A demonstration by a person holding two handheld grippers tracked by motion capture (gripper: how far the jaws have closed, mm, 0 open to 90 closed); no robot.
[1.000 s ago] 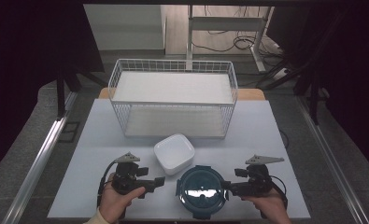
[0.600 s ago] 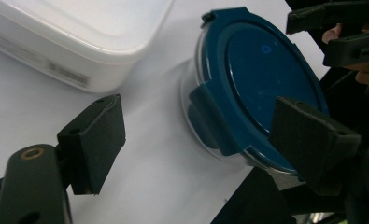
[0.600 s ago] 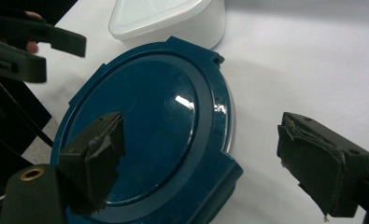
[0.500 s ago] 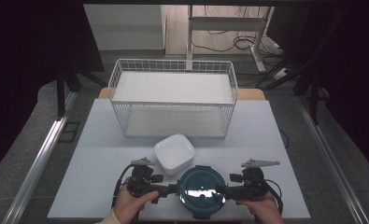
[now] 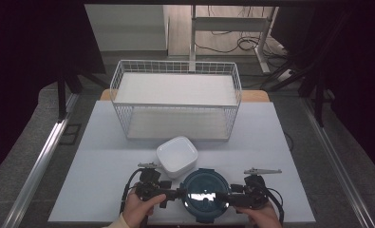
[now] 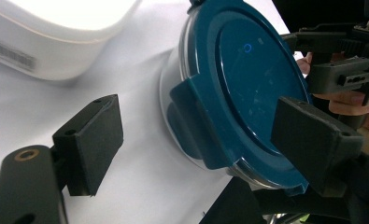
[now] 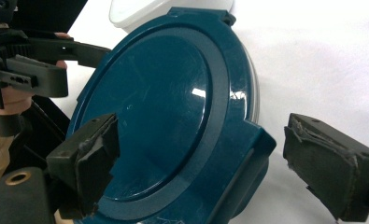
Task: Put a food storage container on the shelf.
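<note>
We see the container, with its blue lid on, standing at the bench's near edge just in front of the white tub. Both tongs, left and right, flank it with jaws spread, pads off it; the right jaws have just been opening. The main risk, we judge, is uneven closing on the latch tabs, which would slide or tip the container off the edge.
</note>
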